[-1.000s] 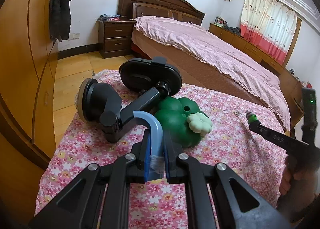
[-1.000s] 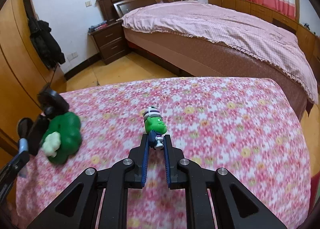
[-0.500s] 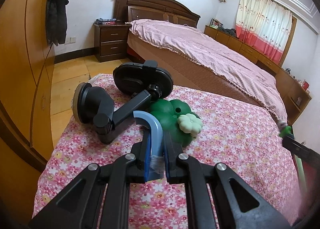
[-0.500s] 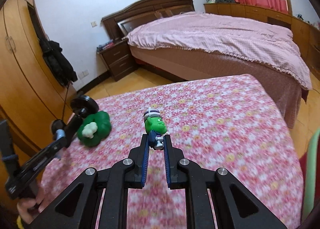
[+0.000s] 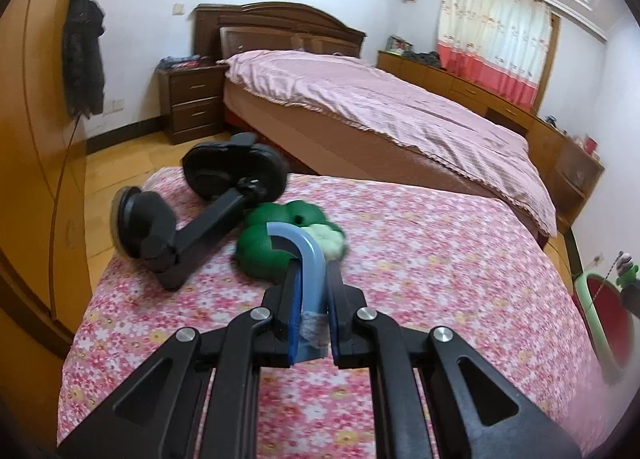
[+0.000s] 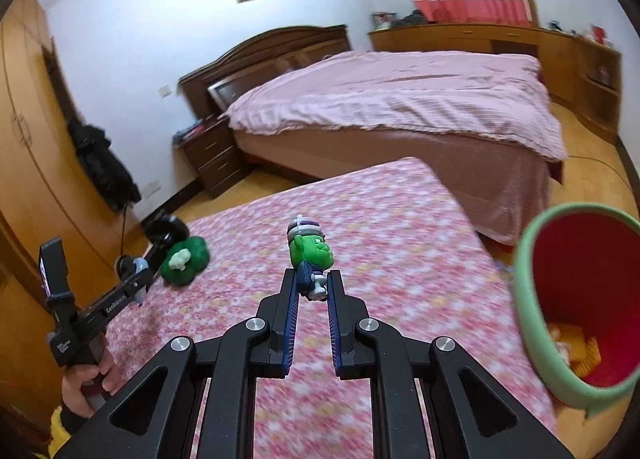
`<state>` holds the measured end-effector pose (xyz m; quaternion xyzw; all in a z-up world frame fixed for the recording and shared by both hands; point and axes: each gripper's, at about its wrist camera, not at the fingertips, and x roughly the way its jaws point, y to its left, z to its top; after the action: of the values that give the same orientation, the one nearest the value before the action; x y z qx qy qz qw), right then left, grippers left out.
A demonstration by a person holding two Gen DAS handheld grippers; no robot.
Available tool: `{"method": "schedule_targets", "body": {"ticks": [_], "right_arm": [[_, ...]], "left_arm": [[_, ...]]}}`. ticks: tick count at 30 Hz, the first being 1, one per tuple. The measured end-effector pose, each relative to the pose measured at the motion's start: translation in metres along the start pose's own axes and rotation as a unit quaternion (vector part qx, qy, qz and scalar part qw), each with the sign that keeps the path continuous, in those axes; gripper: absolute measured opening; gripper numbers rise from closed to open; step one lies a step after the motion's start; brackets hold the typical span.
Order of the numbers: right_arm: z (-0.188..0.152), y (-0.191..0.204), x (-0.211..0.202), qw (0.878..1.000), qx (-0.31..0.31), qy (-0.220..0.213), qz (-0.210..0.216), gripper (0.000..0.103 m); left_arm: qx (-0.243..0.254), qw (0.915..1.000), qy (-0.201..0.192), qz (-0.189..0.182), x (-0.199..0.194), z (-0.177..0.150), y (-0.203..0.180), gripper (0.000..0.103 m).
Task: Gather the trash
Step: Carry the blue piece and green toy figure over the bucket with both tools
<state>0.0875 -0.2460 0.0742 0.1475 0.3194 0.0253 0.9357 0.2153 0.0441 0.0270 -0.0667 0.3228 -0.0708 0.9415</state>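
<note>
My left gripper (image 5: 311, 279) is shut on a light blue curved plastic piece (image 5: 308, 247) and hovers over the flowered tablecloth (image 5: 440, 279), just in front of a green clover-shaped toy (image 5: 272, 247). Off to the right, my right gripper (image 6: 312, 279) is shut on a small green figurine (image 6: 310, 253), held above the cloth. A bin with a green rim (image 6: 524, 291) and red inside stands right of it, with yellowish scraps at its bottom. In the right wrist view the left gripper (image 6: 138, 267) shows at the far left, held by a hand (image 6: 88, 379).
A black suction-cup phone holder (image 5: 192, 227) lies on the cloth beside the green toy (image 6: 186, 259). A bed (image 5: 380, 111) stands beyond the table, a wooden wardrobe (image 5: 32, 139) to the left and a nightstand (image 5: 192, 103) at the back. The bin rim (image 5: 596, 323) shows at the left wrist view's right edge.
My right gripper has swung right and upward with the figurine, and the bin has come into its view. The left gripper drifted a little and rolled slightly, still holding the blue piece.
</note>
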Motion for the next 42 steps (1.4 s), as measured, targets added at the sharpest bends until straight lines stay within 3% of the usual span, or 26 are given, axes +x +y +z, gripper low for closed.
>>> {"method": "schedule_targets", "body": {"ticks": [12,23,31,42], "right_arm": [[-0.008,-0.07,-0.069,0.995,0.069,-0.047,-0.054,0.014],[-0.018,-0.133,-0.103,0.986,0.128,-0.066,-0.081,0.014],[-0.029,-0.179,-0.114,0.979,0.168,-0.071,-0.09,0.014],[-0.042,-0.221,-0.115,0.972,0.204,-0.067,-0.095,0.014]], "left_arm": [[0.039,0.9974,0.006,-0.06,-0.028,-0.001,-0.065,0.011],[0.081,0.9874,0.017,-0.135,-0.047,-0.007,-0.156,0.011],[0.114,0.9743,0.037,-0.191,-0.052,-0.016,-0.228,0.011],[0.152,0.9477,0.087,-0.267,-0.041,-0.04,-0.323,0.011]]}}
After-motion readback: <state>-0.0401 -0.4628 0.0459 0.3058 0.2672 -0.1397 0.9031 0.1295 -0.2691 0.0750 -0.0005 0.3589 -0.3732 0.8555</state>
